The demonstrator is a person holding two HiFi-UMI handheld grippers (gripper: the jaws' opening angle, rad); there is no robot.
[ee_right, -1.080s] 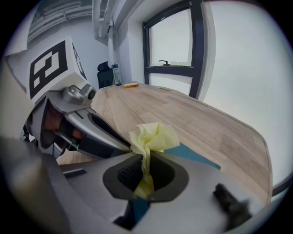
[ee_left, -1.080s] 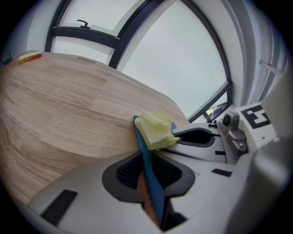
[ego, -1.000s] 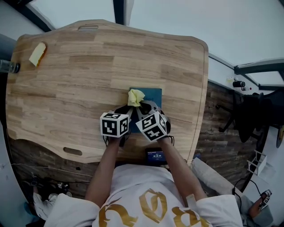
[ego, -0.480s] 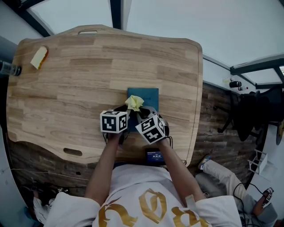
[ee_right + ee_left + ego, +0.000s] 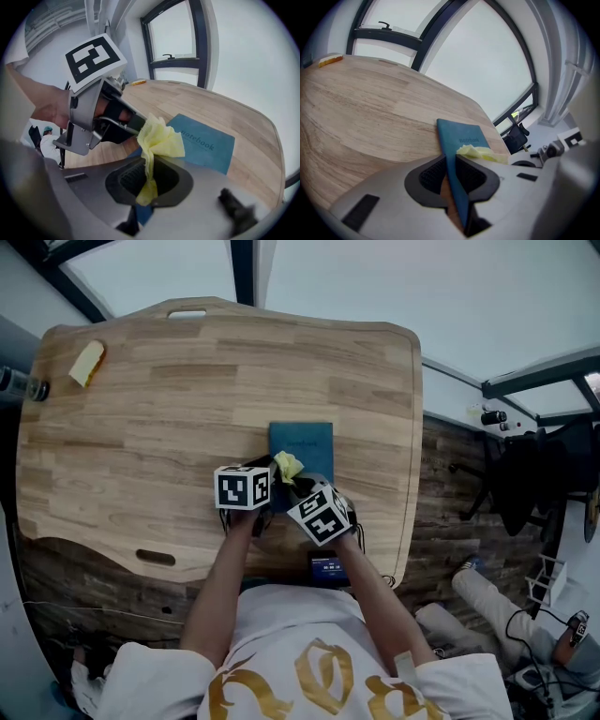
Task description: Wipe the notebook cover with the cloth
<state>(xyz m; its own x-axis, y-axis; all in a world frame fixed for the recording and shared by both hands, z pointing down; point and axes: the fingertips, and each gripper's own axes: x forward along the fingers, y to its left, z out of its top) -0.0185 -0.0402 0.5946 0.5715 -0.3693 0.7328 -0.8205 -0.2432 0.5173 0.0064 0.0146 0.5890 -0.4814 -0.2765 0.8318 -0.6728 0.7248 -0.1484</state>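
Observation:
A blue notebook (image 5: 305, 440) lies flat on the wooden table (image 5: 141, 427), a little right of the middle. My left gripper (image 5: 270, 486) is shut on the notebook's near left edge; the left gripper view shows the cover (image 5: 461, 138) running between its jaws (image 5: 452, 176). My right gripper (image 5: 147, 180) is shut on a crumpled yellow cloth (image 5: 159, 136). The cloth (image 5: 288, 465) rests over the near left part of the cover, close beside the left gripper (image 5: 93, 117). The word "notebook" shows on the cover (image 5: 206, 145). The cloth (image 5: 480, 153) also shows to the right in the left gripper view.
A yellow sponge-like block (image 5: 86, 362) lies at the table's far left corner, with a dark object (image 5: 17, 384) at the left edge. A small dark device (image 5: 327, 569) sits at the near edge by my body. Office chairs stand right of the table.
The right gripper has drawn the cloth toward me along the left side of the cover, from its far left corner. The left gripper has kept its grip in place.

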